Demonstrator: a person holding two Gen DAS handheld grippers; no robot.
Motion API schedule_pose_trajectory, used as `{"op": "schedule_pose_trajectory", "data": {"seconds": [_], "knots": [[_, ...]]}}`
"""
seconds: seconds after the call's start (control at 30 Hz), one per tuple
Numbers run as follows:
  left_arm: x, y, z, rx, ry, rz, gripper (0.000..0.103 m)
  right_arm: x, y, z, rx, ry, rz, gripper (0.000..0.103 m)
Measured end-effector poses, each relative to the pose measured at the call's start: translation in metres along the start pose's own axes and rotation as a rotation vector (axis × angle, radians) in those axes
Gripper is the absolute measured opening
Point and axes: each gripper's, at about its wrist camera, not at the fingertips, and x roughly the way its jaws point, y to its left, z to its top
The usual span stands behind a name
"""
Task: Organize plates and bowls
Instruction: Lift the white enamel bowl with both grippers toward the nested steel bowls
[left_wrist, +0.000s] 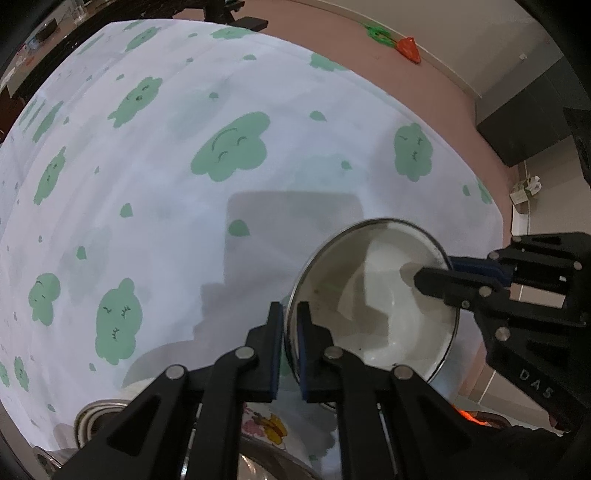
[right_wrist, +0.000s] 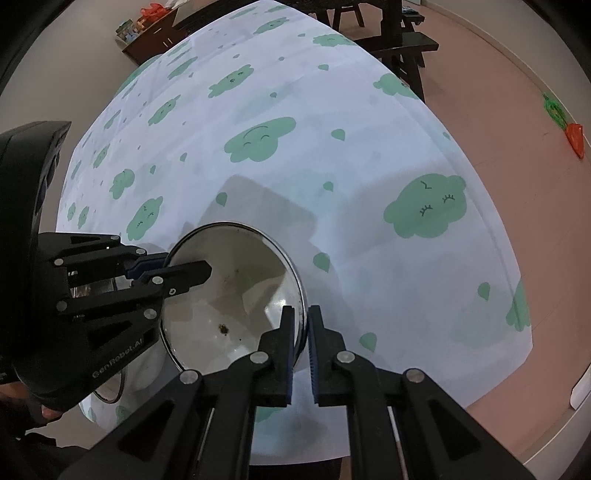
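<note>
A white enamel bowl (left_wrist: 373, 295) with a dark metal rim hangs tilted above the table, gripped from both sides. My left gripper (left_wrist: 289, 308) is shut on the rim's near-left edge, one finger inside and one outside. My right gripper (left_wrist: 439, 267) is shut on the opposite edge. In the right wrist view the same bowl (right_wrist: 229, 291) shows small brown specks inside. There the right gripper (right_wrist: 299, 312) pinches its right rim and the left gripper (right_wrist: 184, 266) pinches its left rim. Below the left gripper lie a steel bowl (left_wrist: 92, 417) and a plate with a cartoon print (left_wrist: 266, 424).
The table wears a pale cloth with green cloud prints (left_wrist: 229, 147). Pink floor runs past its right edge (right_wrist: 517, 184), with an orange carrot toy (right_wrist: 575, 138) on it. Dark wooden stools (right_wrist: 402, 48) stand at the far end. A dark cabinet (left_wrist: 517, 125) is at the right.
</note>
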Motion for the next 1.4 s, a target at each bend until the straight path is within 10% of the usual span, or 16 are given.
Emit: {"op": "schedule_pose_trajectory", "data": {"seconds": [0.8,1.4], "knots": [[-0.087,0.02,-0.005,-0.047,-0.124,0.022,0.003,-0.066,0.044,0.02,-0.111,-0.085,-0.021,0.007],[-0.124,0.072,-0.066,-0.185,-0.162,0.082,0.002,-0.071,0.131,0.015,-0.264,-0.086,0.034,0.007]]}}
